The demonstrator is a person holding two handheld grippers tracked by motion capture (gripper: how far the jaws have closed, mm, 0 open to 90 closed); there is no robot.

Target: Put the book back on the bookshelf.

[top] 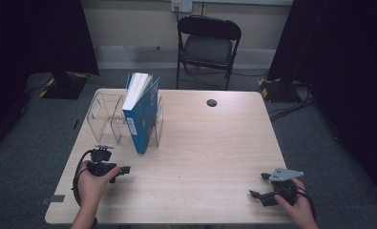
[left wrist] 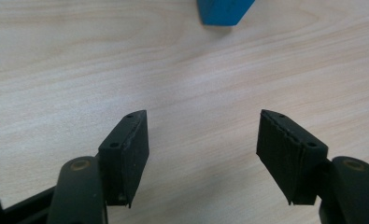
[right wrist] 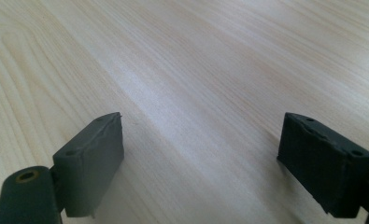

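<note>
A book (top: 141, 112) stood in a rack (top: 105, 117) at the tabletop's (top: 210, 152) far left; a chair (top: 207, 45) stood behind.

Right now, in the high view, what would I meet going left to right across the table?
Left gripper → clear plastic stand → blue book → small dark round spot → right gripper.

left claw (left wrist: 203, 156): black ribbed pads, screw holes | right claw (right wrist: 201, 163): grey three-cornered plate, black cable
</note>
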